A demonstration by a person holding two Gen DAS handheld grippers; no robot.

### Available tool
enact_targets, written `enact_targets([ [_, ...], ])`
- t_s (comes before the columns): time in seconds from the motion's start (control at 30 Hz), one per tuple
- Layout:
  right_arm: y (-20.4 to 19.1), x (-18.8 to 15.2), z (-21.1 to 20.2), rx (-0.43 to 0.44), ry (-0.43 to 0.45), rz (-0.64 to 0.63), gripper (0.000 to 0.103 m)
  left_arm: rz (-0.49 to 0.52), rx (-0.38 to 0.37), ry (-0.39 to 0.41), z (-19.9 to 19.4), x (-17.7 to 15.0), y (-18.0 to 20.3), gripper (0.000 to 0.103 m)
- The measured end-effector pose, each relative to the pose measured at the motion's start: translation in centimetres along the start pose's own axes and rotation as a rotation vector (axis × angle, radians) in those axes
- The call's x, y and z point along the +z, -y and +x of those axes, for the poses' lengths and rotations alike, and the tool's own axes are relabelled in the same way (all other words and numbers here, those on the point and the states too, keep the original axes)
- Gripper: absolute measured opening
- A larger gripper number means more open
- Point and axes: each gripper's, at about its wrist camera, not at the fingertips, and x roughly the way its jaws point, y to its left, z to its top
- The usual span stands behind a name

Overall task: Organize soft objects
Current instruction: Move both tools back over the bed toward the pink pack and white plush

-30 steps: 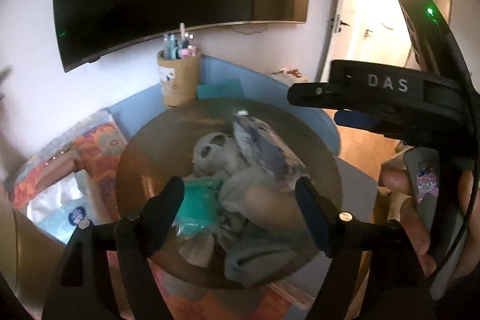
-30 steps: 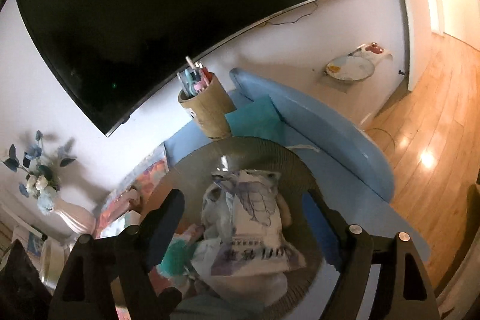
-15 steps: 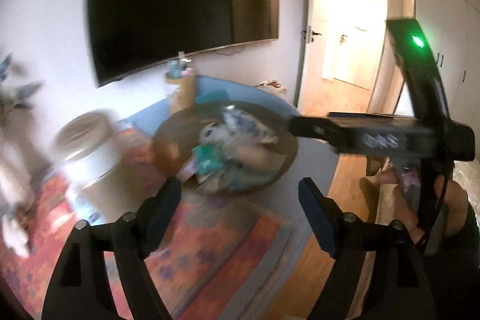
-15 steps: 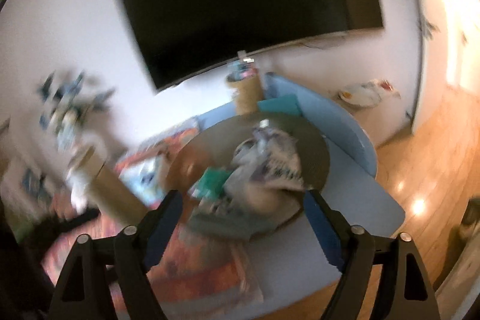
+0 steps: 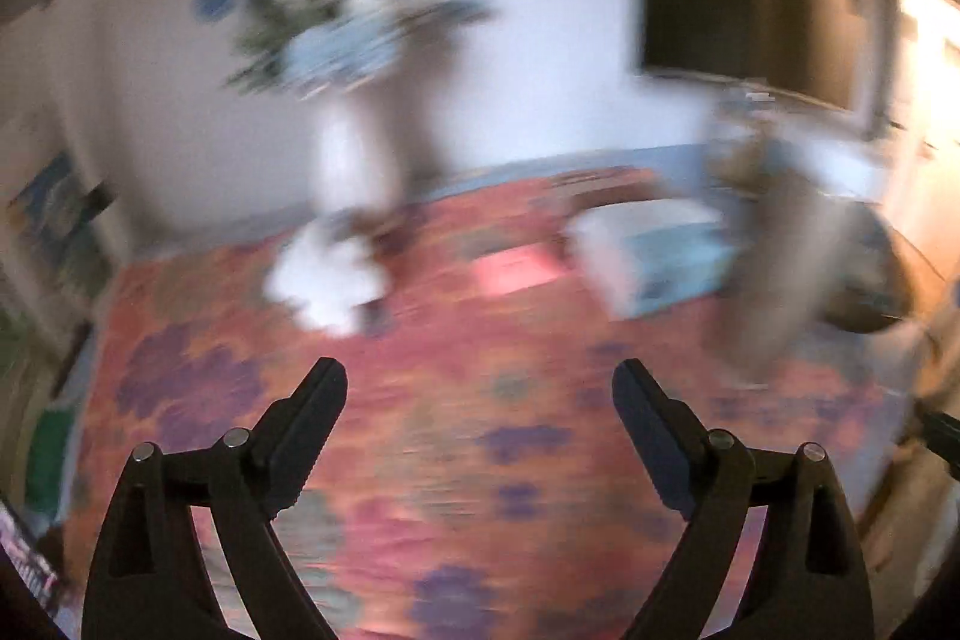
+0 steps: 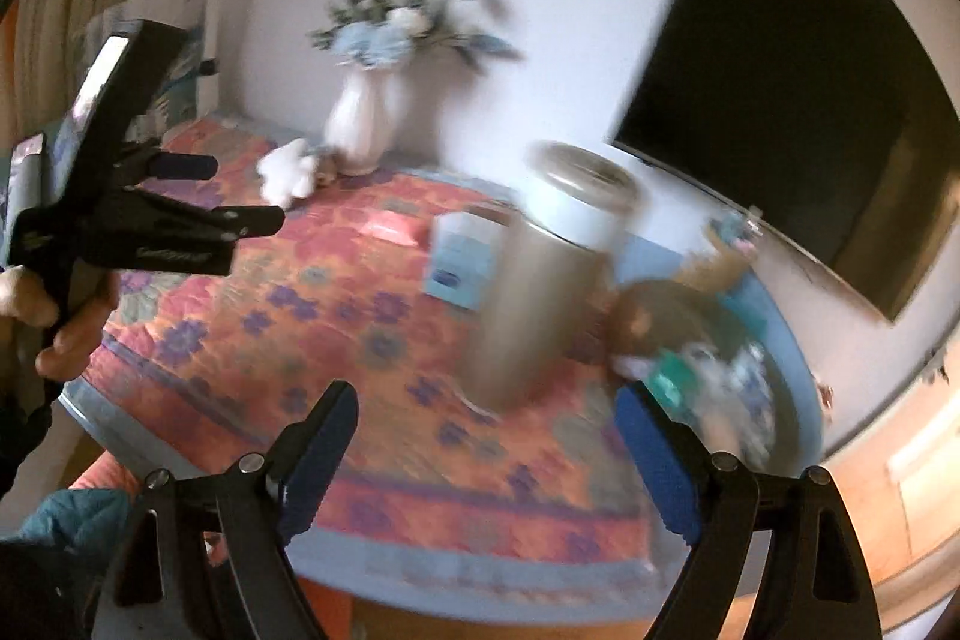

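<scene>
Both grippers, left gripper [image 5: 479,388] and right gripper [image 6: 486,412], gape wide, empty (blurred), level above the quilt [image 6: 336,304]

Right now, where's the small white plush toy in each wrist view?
Left wrist: white plush toy lies left of centre on the floral cloth, at the foot of the blurred white vase.
Right wrist: white plush toy sits upper left, far edge of the cloth, just left of the vase.
Shared landmark: the vase of blue flowers.
</scene>
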Motion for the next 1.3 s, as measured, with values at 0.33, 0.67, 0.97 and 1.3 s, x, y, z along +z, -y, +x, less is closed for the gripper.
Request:
enact_targets([
  [0.33, -8.8, 7.2, 13.4, 0.175, -0.17, 0.095, 0.099, -0.146, 0.103, -0.064, 6.3, -3.7, -9.0, 0.09],
  [0.67, -10.2, 6.6, 21.0, 0.193, -0.109, 0.297, 0.099, -0.275, 0.029, -0.064, 7.2, -4.4, -11.4, 0.09],
  [0.97, -9.9, 6.2, 21.9, 0.175, -0.147, 0.326, 0.099, -0.348, -0.013, -0.082, 7.8, -4.7, -12.6, 0.09],
  [1.3, -8.9, 5.8, 21.8, 0.165, -0.132, 0.383, 0.099, -0.35, -0.029, -0.089, 7.9, -4.7, -12.7, 0.09],
])
